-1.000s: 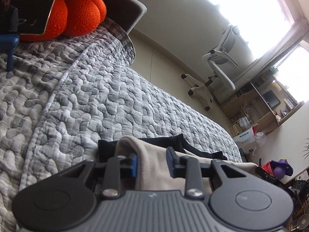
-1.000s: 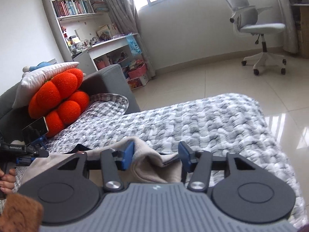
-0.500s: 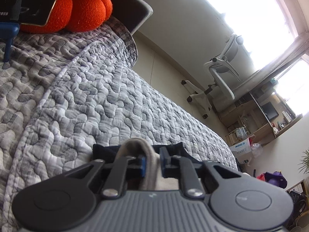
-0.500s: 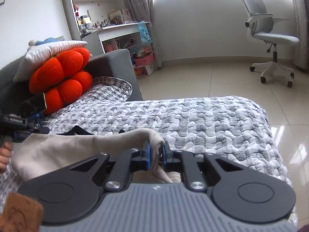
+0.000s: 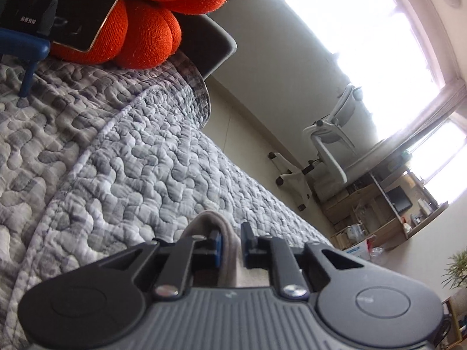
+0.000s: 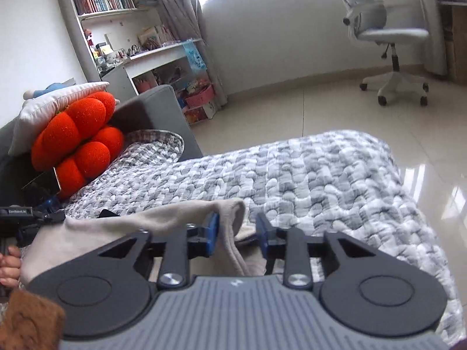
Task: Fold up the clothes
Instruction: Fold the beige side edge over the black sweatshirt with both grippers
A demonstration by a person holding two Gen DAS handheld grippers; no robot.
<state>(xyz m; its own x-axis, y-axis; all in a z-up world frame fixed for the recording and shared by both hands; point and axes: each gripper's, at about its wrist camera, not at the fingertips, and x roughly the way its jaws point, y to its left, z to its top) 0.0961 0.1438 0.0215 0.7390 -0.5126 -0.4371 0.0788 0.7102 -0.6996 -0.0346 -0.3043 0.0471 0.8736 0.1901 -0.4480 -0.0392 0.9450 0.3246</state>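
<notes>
**On the grey quilt, a beige fold between two grippers**

A grey quilted cover [image 6: 321, 175] is lying over the bed in a bright room. An orange cushion [image 6: 78, 134] is leaning at the head end, and an office chair [image 6: 391, 38] is standing on the tiled floor well beyond.

The beige garment [image 6: 146, 224] is resting on the near part of this quilt. Its doubled edge is running across the right wrist view, from one gripper to the other. A small dark corner is showing under it, but I cannot tell what it belongs to.

The left gripper [image 5: 232, 248] is pinching a rounded fold of the beige cloth, with both pads close against it. I judge it is holding this end so that the edge is not sliding or sagging.

The right gripper [image 6: 236, 233] is standing with its fingers spread. The cloth is leaning on the blue left pad only, and a gap is showing at the other pad, so nothing is being squeezed here.

This is fitting two readings: the right fingers are letting a laid fold go, or they are closing to take the edge for a next fold. The pictures are not settling which one.
</notes>
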